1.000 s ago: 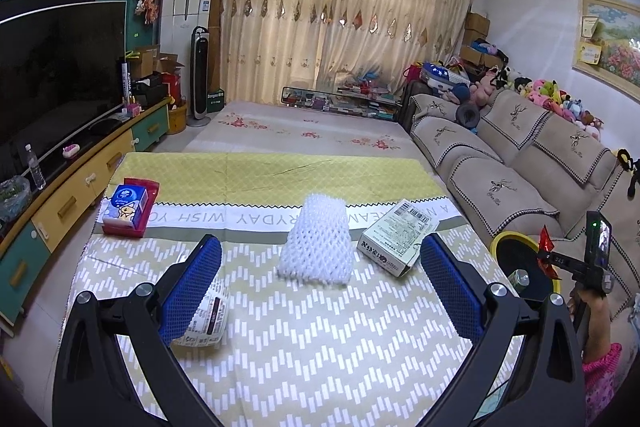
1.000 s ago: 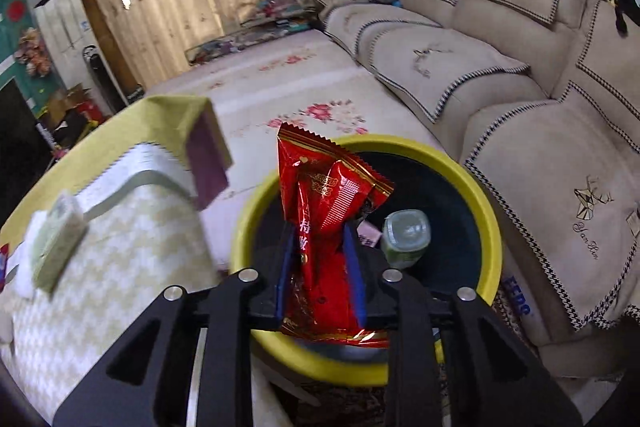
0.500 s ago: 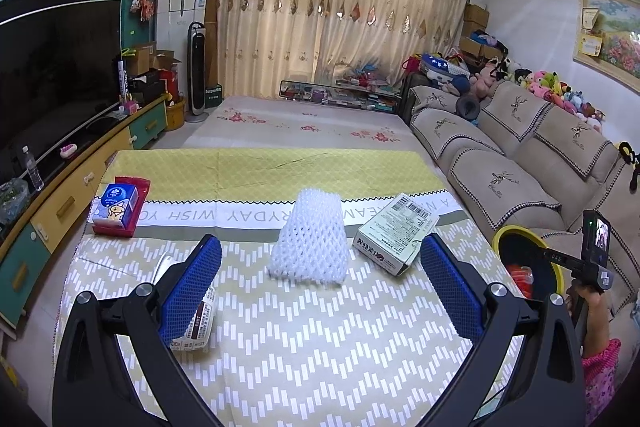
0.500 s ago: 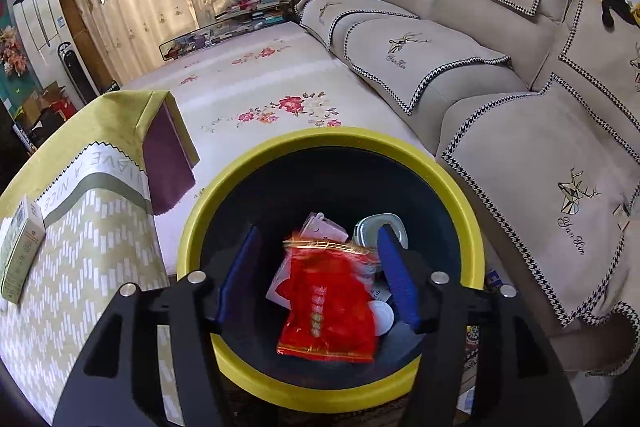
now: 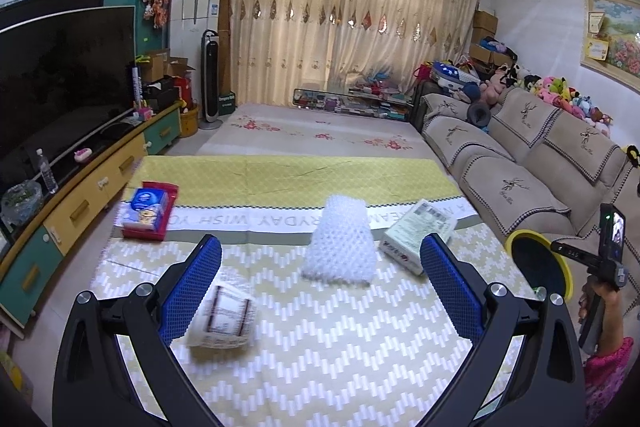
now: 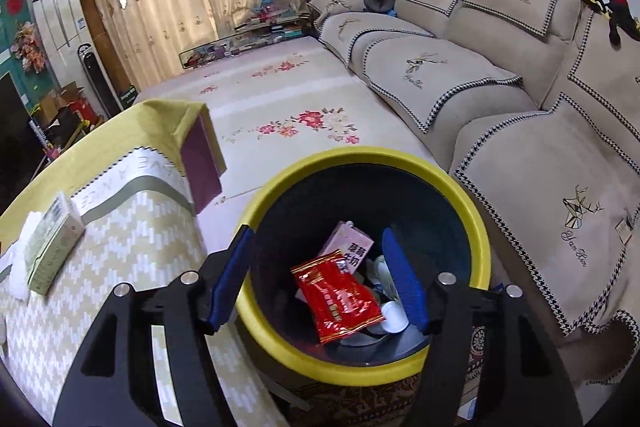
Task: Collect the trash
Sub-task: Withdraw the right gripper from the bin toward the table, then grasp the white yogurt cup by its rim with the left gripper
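Right gripper (image 6: 320, 281) spread wide, empty, above yellow-rimmed bin (image 6: 476, 227); red wrapper (image 6: 336, 297) lying inside on other scraps. Left gripper (image 5: 320, 291) also wide open, empty, above table (image 5: 320, 347).

On table, three pieces of trash: one crumpled label packet (image 5: 224, 319), one foam net sleeve (image 5: 342, 247), one small carton (image 5: 418, 235). One tissue pack (image 5: 146, 213), probably not trash.

Packet likely light, crushable: pinch across middle. Sleeve soft, springy. Carton stiff: grip on narrow sides.
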{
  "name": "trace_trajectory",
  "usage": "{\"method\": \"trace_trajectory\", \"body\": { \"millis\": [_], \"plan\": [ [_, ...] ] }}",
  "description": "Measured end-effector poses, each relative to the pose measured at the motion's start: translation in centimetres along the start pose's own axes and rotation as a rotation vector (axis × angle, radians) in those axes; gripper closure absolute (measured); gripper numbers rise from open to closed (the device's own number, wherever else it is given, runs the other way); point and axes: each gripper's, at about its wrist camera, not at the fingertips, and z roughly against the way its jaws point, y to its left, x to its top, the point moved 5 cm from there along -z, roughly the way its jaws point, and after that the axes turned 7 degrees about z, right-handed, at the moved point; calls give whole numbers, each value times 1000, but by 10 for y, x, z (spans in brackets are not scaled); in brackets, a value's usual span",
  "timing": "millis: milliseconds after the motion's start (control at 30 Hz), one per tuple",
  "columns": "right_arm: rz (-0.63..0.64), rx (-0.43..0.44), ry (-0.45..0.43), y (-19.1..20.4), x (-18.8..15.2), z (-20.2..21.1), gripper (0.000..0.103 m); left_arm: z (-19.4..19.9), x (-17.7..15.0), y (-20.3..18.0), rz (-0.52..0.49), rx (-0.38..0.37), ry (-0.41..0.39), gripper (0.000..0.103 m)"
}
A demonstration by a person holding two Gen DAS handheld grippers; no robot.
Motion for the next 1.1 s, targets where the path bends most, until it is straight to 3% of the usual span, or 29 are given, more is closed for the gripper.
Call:
{"method": "trace_trajectory", "body": {
  "millis": [233,533,733,800,1000,1100],
  "plan": [
    [32,29,3,22,-5,6,37,2,-6,28,29,3,37,5],
    [60,60,9,43,-8,8,37,-7,-19,67,36,67,85,5],
    [75,67,11,52,-10,8,37,-34,-29,74,24,13,160,6],
    [76,67,13,51,-10,8,37,-46,-34,73,10,-2,199,13],
    [72,71,20,52,-14,7,37,-71,-45,66,-22,-29,282,46],
    [68,79,21,52,-14,5,37,-77,-47,52,-75,-31,298,69]
  ]
}}
